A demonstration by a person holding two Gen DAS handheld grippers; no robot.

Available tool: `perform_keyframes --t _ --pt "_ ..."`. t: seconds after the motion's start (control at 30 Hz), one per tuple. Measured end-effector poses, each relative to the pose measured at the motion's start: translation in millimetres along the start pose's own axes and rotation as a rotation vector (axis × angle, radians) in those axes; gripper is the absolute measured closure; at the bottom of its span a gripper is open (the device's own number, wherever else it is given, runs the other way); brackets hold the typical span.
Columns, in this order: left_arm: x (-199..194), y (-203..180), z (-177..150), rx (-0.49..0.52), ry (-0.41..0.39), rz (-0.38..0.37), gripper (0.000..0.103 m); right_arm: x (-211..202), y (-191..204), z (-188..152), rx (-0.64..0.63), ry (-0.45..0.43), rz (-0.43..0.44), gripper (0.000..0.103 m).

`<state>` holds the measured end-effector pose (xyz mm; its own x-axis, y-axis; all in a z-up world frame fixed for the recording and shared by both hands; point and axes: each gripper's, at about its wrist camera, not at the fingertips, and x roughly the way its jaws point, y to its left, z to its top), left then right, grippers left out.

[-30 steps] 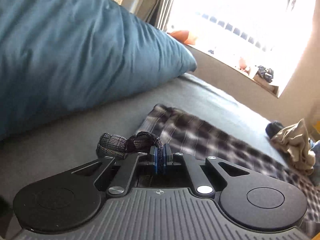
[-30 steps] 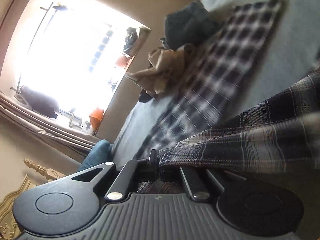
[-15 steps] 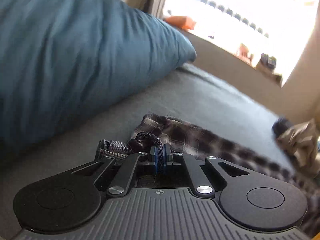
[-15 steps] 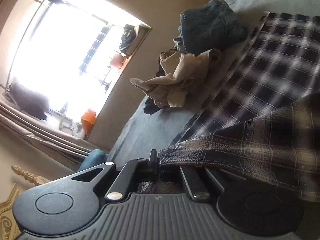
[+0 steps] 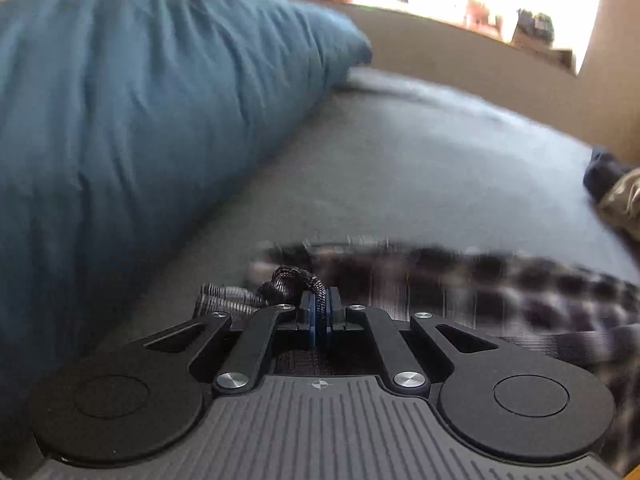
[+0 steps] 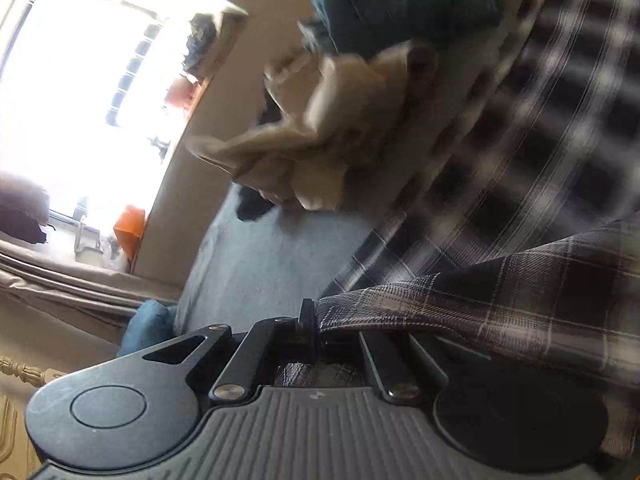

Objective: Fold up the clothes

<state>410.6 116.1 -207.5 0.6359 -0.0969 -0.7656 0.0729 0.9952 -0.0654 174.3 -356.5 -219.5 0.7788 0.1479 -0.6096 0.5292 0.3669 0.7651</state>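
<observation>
Here the left gripper (image 5: 320, 312) is clenched on a bunched corner of the plaid shirt (image 5: 500, 292), the cloth pinched between its blue pads (image 5: 307, 314) with a dark twisted fold sticking out just to the left of them. The rest of the shirt trails off to the right across the grey bed (image 5: 400, 168), blurred in the left wrist view. A blue pillow (image 5: 140, 120) lies on the bed to the left, well apart from the shirt. At the far right edge sit a beige garment (image 5: 624, 200) and a dark one (image 5: 600, 172), touching each other.

The right gripper (image 6: 316, 322) is also clamped on the shirt (image 6: 500, 300): a plaid edge runs out from between its fingers to the right and drapes over the gripper's right side. Beyond it more of the shirt spreads flat on the bed (image 6: 260, 264), blurred. A crumpled beige garment (image 6: 320, 132) lies beside the shirt, with jeans (image 6: 400, 0) above it in the picture. A bright window (image 6: 92, 80) with an orange object (image 6: 130, 228) on its sill fills the left.

No brand, label or writing can be read in either view.
</observation>
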Motion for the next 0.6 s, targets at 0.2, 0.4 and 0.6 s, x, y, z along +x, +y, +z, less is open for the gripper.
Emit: perform_keyframes --t 0.2,0.4,0.6 --pt "-12.2 25.2 11.3 -0.19 0.125 -0.009 0.071 41.8 -22.2 18.9 0.051 0.292 -0.109 0.086" --pt "-63.3 43.8 13.9 -0.107 0.073 0.149 0.047 8.0 26.4 10.9 -0.045 0.413 -0.112 0.062" --pt "-27.7 44.2 17.3 0.065 0.232 0.11 0.047 80.7 75.4 -66.9 0.066 0.597 -0.081 0.062"
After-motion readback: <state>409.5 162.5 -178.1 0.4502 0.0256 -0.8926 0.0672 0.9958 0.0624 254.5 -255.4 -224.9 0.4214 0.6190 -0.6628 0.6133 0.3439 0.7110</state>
